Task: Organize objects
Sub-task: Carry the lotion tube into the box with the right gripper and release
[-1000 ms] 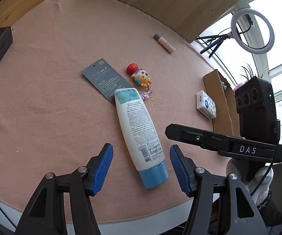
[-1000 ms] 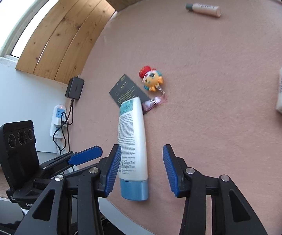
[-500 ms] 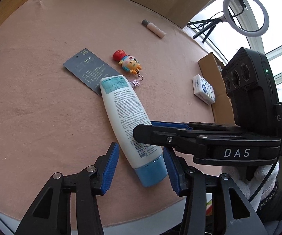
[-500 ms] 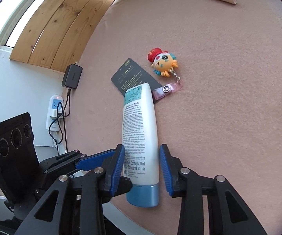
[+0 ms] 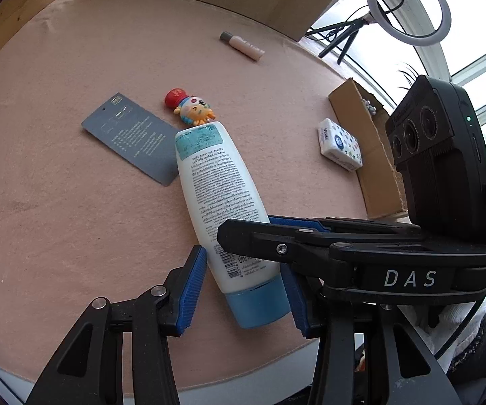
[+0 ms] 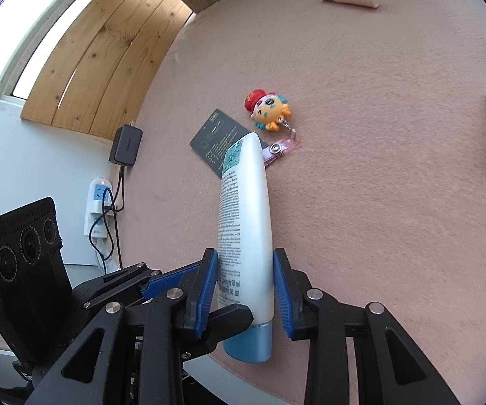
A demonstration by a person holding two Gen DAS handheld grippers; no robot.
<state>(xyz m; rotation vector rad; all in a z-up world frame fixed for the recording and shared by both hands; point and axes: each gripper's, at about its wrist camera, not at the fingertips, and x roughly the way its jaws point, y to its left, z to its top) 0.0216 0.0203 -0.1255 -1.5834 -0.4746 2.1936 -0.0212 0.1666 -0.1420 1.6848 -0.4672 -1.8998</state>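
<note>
A white lotion tube (image 5: 219, 195) with a blue cap (image 5: 259, 303) lies on the pink felt table (image 5: 57, 219), cap toward me. My right gripper (image 6: 244, 290) is shut on the tube (image 6: 246, 229) just above the cap, both blue pads pressed against its sides. One of its black fingers (image 5: 259, 246) crosses over the tube in the left wrist view. My left gripper (image 5: 244, 290) straddles the cap end. A thin gap shows at its left pad, so it reads as open. The tube's tip covers a corner of a grey card (image 5: 131, 136) and a pink badge clip (image 6: 283, 146).
A cartoon keychain toy (image 5: 192, 109) sits just past the tube's tip. A tissue pack (image 5: 339, 143) lies beside an open cardboard box (image 5: 374, 155) at the right. A beige cosmetic stick (image 5: 243, 45) lies far back. The table's front edge (image 5: 243, 378) is just below the grippers.
The right gripper moved in from the right and shut on the tube. The left gripper's fingers narrowed around the cap end. The tube's tip now overlaps the badge clip.
</note>
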